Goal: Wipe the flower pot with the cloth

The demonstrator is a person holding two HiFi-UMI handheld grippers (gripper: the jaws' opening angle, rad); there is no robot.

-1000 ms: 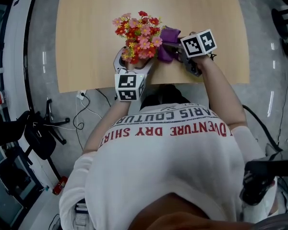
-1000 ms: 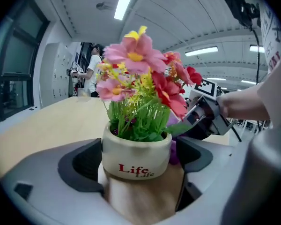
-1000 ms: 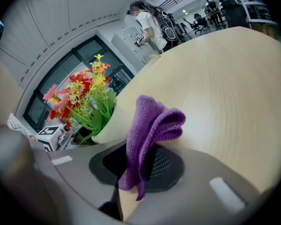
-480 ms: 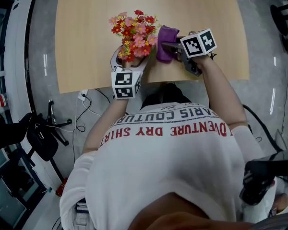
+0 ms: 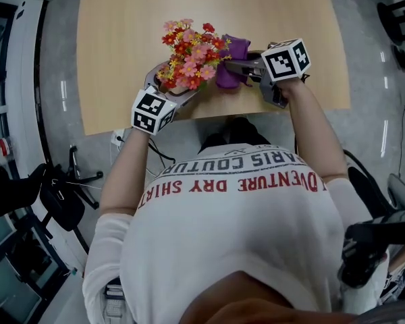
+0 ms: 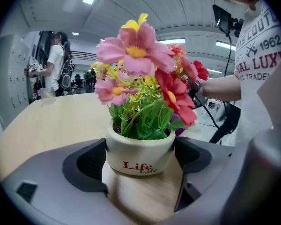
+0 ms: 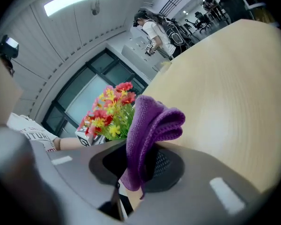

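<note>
Left hand-held gripper (image 6: 141,162): clenched on the flower pot (image 6: 139,154). One dark pad presses each side of the cream pot, below its rim. The red print "Life" faces the left gripper view's camera.

Pot position: over the table (image 5: 121,32), close to its near edge and left of centre. Whether the base rests on the wood or hangs just above it, I cannot tell.

Flowers (image 5: 190,54): pink, red and yellow blooms on green stems. In the head view they spread wide enough to hide the pot.

Right hand-held gripper (image 7: 138,167): grasping the cloth (image 7: 149,125). The purple fabric is folded over on itself and pinched between the jaws. A rounded bunch stands up past the jaw tips and a short tail hangs below.

Cloth against pot: in the head view the cloth (image 5: 231,61) sits just beside the flowers on their right. A sliver of purple shows behind the pot's right side in the left gripper view. Contact with the pot wall cannot be told.

Background: a person (image 6: 56,64) with a backpack stands beyond the table's far end.
</note>
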